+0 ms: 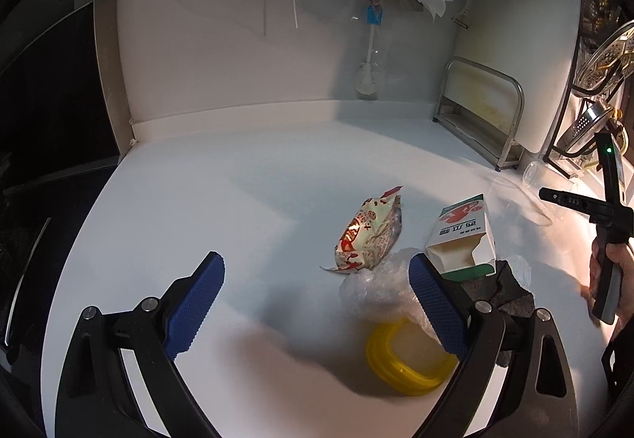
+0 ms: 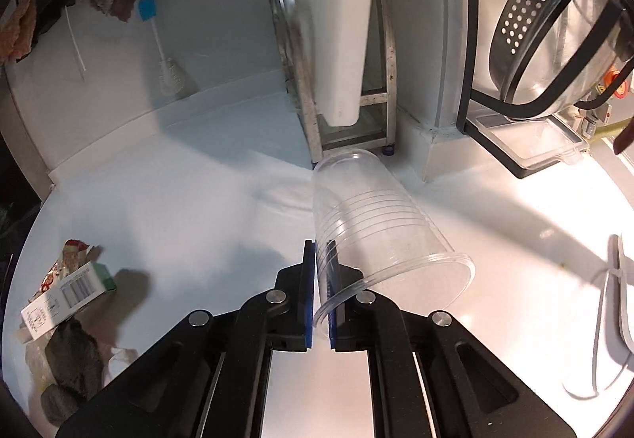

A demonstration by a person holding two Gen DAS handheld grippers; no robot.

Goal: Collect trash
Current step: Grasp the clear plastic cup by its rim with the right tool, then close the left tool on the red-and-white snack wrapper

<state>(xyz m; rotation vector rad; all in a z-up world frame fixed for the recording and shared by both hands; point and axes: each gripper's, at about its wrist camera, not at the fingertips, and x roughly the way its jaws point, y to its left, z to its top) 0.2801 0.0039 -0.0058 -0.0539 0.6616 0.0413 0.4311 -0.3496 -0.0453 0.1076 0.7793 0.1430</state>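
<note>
White desk point(image 1: 245, 200) carries most trash uncollected: my right claw point(image 2: 321, 271) pinches the clear cup point(image 2: 380, 224) wall, my left claw point(image 1: 317, 303) hangs spread over wrapper point(image 1: 366, 236), carton point(image 1: 463, 236) and yellow lid point(image 1: 408, 362).

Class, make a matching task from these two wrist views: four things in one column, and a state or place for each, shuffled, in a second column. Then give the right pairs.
Things
1. clear plastic cup
2. left tool
3. yellow lid
4. carton

States or places
A. open, holding nothing
B. lying on the counter with its torn-open end showing
C. pinched at the rim by the right tool
D. flat on the counter, partly under crumpled clear plastic

Pairs: 1-C, 2-A, 3-D, 4-B
</note>
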